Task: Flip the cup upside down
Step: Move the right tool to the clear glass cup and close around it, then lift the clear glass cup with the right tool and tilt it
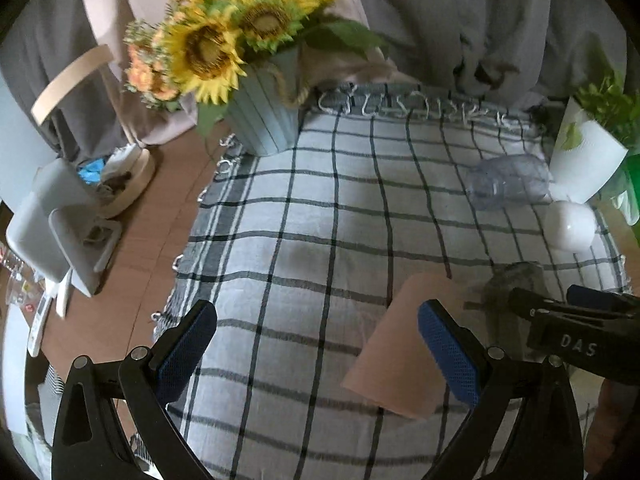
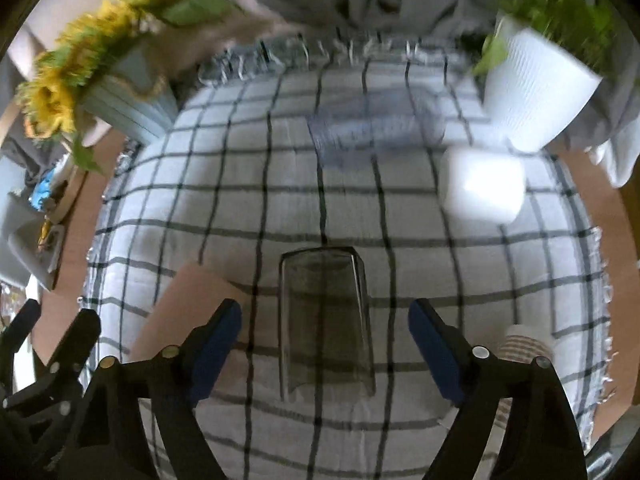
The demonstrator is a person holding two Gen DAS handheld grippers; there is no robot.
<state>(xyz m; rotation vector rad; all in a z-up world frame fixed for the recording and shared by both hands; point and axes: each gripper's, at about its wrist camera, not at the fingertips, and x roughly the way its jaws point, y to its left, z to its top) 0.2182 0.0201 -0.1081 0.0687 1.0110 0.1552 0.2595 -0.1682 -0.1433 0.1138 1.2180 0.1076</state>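
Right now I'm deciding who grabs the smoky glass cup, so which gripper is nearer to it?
Right. The right gripper is open with the smoky glass cup between its fingers, untouched. The left gripper is open off to the cup's left, over the checked cloth.

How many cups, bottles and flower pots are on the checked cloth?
Smoky glass cup: 1
White cup: 1
Clear plastic bottle, lying down: 1
Pots with plants: 2, the sunflower pot and the white pot
Total: 5
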